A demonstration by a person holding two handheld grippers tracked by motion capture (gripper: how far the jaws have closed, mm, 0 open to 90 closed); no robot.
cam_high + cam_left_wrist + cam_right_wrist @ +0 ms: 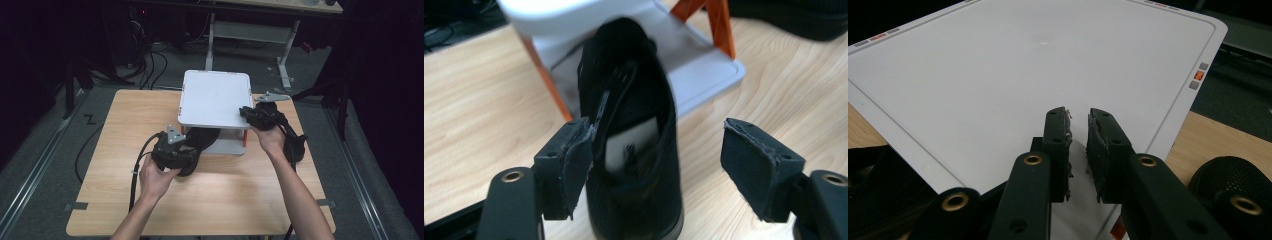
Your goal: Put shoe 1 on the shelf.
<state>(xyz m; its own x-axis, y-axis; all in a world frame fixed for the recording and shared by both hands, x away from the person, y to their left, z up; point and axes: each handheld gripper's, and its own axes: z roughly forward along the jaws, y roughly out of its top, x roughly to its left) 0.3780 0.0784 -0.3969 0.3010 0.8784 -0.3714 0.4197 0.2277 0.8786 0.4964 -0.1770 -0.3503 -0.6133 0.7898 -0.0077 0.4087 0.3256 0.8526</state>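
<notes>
A black shoe (634, 100) lies on the wooden table (225, 200) with its toe pushed under a white two-tier rack (215, 95), onto the lower shelf (704, 70). My left gripper (659, 135) is open at the shoe's heel end; its left pad sits against the shoe's collar and its right pad stands well clear. In the high view the left gripper (192, 150) is at the rack's front. My right gripper (1078, 120) is shut with nothing between its pads, resting over the front right corner of the rack's top shelf (998, 75); the high view also shows the right gripper (248, 112) at that corner.
Orange posts (719, 25) carry the top shelf. A black mesh object, seemingly a second shoe (1233, 185), lies on the table to the right of the rack by the right wrist (295, 145). Cables trail off the table's left front. Another table stands behind.
</notes>
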